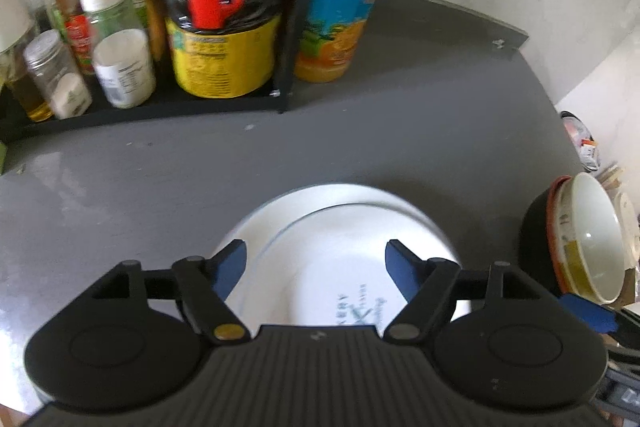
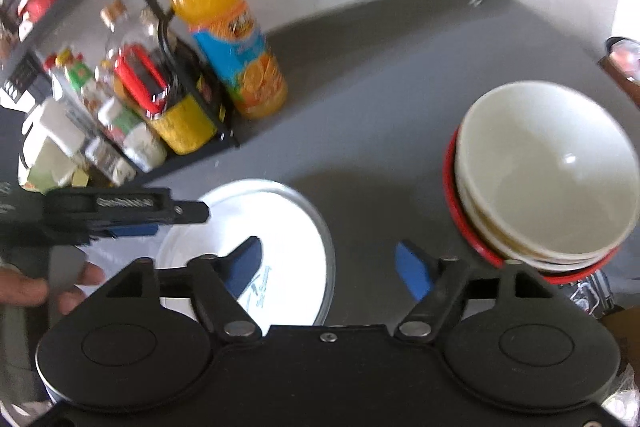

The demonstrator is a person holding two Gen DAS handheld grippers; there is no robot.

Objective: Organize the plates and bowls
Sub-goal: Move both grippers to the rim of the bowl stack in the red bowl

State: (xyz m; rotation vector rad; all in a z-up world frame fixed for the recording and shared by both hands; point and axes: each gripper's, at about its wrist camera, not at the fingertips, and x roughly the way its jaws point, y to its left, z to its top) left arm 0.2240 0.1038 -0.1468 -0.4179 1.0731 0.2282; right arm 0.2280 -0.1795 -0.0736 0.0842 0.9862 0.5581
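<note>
The white plate (image 1: 340,267) lies flat on the grey countertop (image 1: 160,179), printed lettering showing on its face, and serves here as the landmark. Above it hangs the left gripper (image 1: 316,267), its blue-padded fingers (image 1: 230,269) spread wide to either side of the plate's centre and closed on nothing. Whether the pads touch the plate cannot be told from the blurred left wrist view. In the right wrist view the same plate (image 2: 280,227) sits low and left, with the left gripper (image 2: 132,217) reaching in over its left rim and a hand (image 2: 40,287) behind it. The right gripper (image 2: 328,267) is also released, jaws wide. One blue finger (image 2: 244,267) hangs over the plate's right part, and the other is over bare counter to the plate's right.

Well to the right of the plate stands a stack of cream bowls (image 2: 548,171) nested in a red-rimmed dish (image 2: 460,223); the stack appears upright and apart from both tools. Behind the plate, an orange juice bottle (image 2: 228,31) stands just beside a black rack (image 1: 286,27) crowded with jars and bottles.
</note>
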